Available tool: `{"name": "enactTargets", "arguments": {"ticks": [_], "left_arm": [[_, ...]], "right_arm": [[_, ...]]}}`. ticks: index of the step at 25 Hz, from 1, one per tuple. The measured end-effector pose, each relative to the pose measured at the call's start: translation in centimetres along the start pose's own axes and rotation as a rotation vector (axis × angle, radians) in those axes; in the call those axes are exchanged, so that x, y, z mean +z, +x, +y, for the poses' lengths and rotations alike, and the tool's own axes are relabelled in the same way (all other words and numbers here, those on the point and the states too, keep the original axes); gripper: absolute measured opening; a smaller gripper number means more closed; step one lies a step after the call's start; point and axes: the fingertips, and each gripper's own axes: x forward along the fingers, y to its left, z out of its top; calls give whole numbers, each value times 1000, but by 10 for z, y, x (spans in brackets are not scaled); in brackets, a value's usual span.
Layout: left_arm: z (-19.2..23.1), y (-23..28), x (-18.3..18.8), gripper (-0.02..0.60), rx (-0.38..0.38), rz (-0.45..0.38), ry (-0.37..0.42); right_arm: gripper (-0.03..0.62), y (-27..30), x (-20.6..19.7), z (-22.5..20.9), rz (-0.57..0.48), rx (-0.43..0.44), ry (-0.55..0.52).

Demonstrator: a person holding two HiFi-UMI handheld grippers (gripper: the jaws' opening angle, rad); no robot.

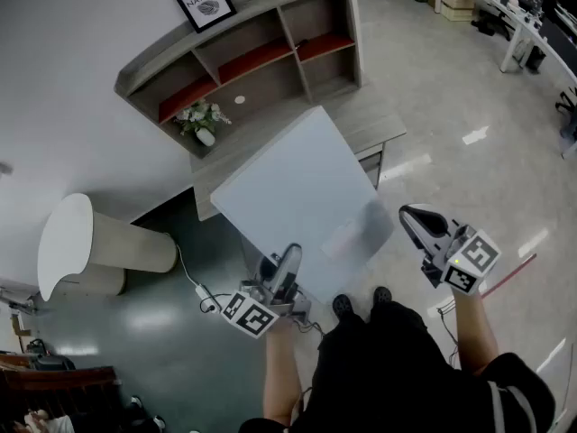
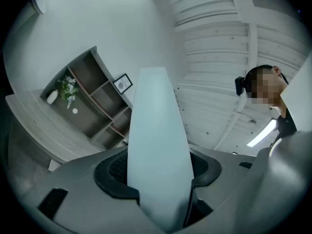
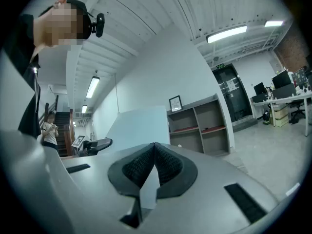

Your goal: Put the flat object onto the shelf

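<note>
A big flat white board (image 1: 297, 197) is held up at a slant in front of me. My left gripper (image 1: 287, 264) is shut on its lower left edge. In the left gripper view the board (image 2: 156, 140) stands between the two dark pads (image 2: 113, 172) and rises toward the shelf (image 2: 92, 101). My right gripper (image 1: 416, 219) hangs just right of the board's lower right corner, shut, with its tips together and nothing in them (image 3: 155, 147). The grey shelf (image 1: 261, 61) with red-floored compartments stands against the white wall beyond the board. From the right gripper view the board (image 3: 136, 126) and the shelf (image 3: 200, 123) both show.
A framed print (image 1: 204, 0) stands on top of the shelf and a small vase of flowers (image 1: 203, 120) in its lower left bay. A grey counter (image 1: 379, 129) runs under the shelf. A white rounded seat (image 1: 81, 242) is at the left, office desks (image 1: 514, 7) far right.
</note>
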Motion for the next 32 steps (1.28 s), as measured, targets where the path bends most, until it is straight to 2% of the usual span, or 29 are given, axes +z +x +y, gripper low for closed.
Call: {"name": "enactTargets", "arguments": {"ticks": [10,16,25,32], "left_arm": [[9,-39,19,273,-40,8,-6],[19,-54,25,273,-63,16,-27],[33,-65,37,273,-78,29,-40],[47,-41,43,273,-91,32,-45]], "right_arm": [[14,19,-3,52,14,-19,-34],[13,26,-14,70,-19,-59,31],[13,33,-20,80,-12,-104,40],[14,51,-17,64,-7,-117,29]]}}
